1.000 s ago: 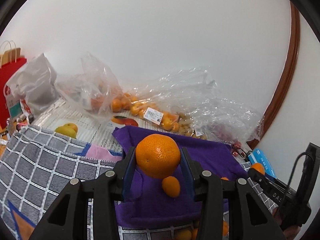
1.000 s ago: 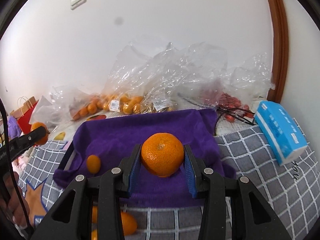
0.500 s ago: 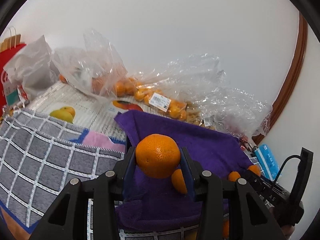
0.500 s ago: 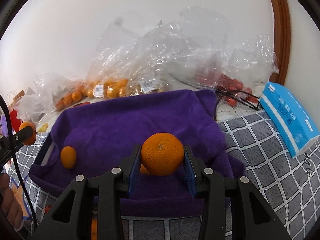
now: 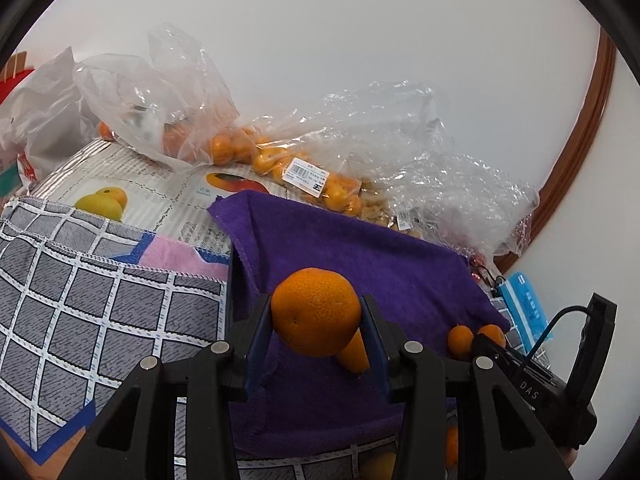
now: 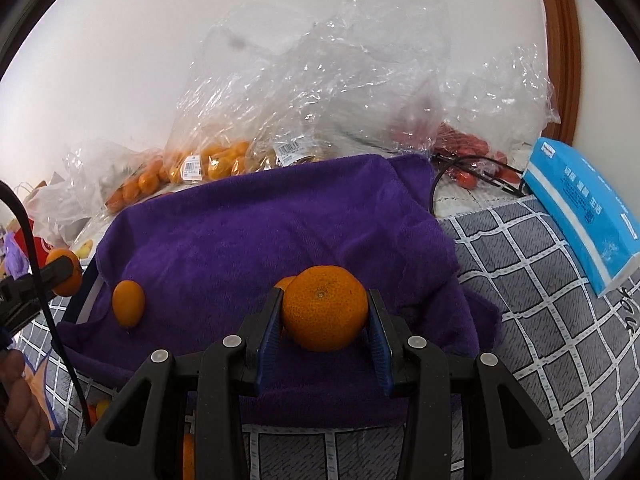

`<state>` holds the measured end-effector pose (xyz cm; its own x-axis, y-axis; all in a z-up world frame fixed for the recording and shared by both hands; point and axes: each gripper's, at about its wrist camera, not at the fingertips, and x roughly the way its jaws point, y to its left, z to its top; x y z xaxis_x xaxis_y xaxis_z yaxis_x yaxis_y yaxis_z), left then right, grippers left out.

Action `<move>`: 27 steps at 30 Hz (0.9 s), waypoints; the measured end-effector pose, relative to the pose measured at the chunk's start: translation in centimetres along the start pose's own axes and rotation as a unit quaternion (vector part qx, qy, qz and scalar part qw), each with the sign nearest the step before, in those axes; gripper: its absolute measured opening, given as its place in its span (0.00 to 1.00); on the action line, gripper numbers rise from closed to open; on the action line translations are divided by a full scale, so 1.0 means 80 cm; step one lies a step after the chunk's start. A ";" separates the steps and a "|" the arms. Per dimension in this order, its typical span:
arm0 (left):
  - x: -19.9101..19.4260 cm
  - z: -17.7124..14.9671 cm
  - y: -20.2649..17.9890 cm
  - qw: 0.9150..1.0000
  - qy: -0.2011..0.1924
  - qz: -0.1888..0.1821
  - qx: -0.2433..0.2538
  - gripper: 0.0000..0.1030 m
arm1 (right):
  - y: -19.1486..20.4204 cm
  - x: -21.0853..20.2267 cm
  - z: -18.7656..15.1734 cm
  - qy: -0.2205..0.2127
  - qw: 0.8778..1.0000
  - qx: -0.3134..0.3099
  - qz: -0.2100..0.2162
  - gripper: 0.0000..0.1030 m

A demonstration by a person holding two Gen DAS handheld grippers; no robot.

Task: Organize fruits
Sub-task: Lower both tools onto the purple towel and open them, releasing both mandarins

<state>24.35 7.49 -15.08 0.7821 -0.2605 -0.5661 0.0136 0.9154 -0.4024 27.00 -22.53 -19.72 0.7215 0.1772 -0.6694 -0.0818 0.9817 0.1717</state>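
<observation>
While both black two-finger grippers hang over the purple terry towel (image 6: 248, 240), left gripper (image 5: 316, 336) clamps a round orange mandarin (image 5: 316, 312), dimple facing lower left; right gripper (image 6: 325, 320) clamps another round mandarin (image 6: 325, 314), stem scar up; small oval kumquat (image 6: 128, 303) lies upright on towel.

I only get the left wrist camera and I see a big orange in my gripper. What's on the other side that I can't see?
Observer: The right gripper also clamps a mandarin, over the purple towel.
Operator: Anything behind that one?
Observer: Another small orange fruit peeks out just behind it.
Operator: What's far right?
Observer: A blue tissue pack lies on the grey checked cloth, whole from here.
Operator: Any red stuff?
Observer: Small red fruits sit under clear plastic bags behind the towel.
</observation>
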 end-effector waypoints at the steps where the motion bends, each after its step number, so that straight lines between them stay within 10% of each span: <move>1: 0.000 -0.001 -0.001 1.000 0.001 -0.002 0.001 0.40 | 0.000 0.000 0.000 0.000 1.000 0.001 0.003 0.39; 27: 0.030 -0.015 -0.020 0.997 0.070 -0.011 0.038 0.40 | 0.020 0.004 -0.006 0.015 0.999 -0.038 0.013 0.40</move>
<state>25.50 5.03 -16.64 0.6869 -0.3152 -0.6548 0.0803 0.9284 -0.3628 26.73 -20.86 -20.01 0.6972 0.2031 -0.6875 -0.1525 0.9791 0.1346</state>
